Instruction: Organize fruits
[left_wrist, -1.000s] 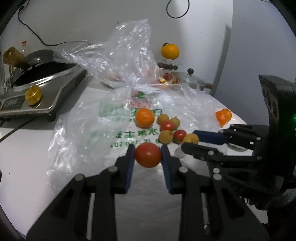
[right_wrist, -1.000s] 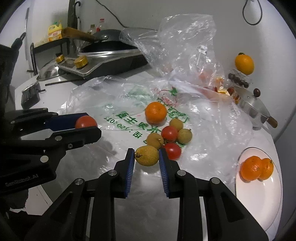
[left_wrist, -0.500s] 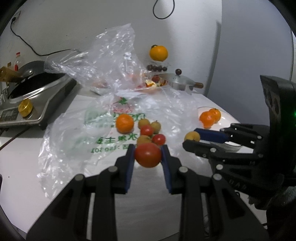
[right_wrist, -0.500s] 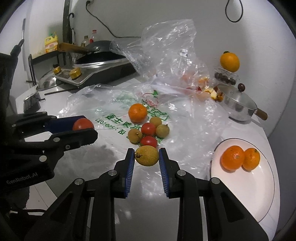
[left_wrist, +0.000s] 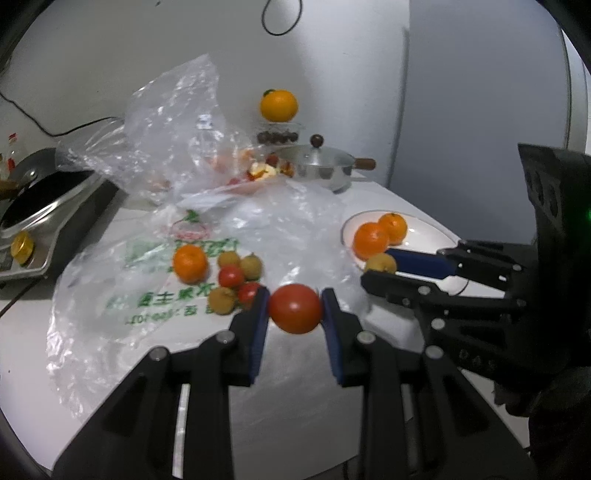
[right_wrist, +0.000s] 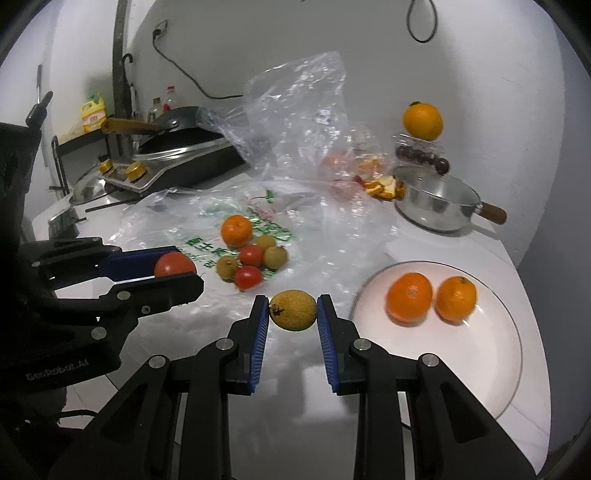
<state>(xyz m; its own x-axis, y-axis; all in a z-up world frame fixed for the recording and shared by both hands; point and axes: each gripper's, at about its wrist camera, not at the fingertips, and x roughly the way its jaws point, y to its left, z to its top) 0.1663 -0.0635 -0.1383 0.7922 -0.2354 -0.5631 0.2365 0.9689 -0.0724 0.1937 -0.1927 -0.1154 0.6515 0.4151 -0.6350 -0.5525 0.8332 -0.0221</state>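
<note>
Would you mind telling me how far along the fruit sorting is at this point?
Done: two oranges already sit on the white plate. In hand: the left hand-held gripper is shut on a tomato, and the right hand-held gripper is shut on a yellow-brown fruit, beside the plate. Left: one orange, two small tomatoes and three brownish fruits on the plastic bag.

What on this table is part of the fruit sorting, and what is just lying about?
Part of the job:
- tomato in the left hand-held gripper
- yellow fruit in the right hand-held gripper
- white plate with two oranges
- loose fruit pile on the plastic bag

Lying about:
- lidded saucepan
- stove
- yellow bottle
</note>
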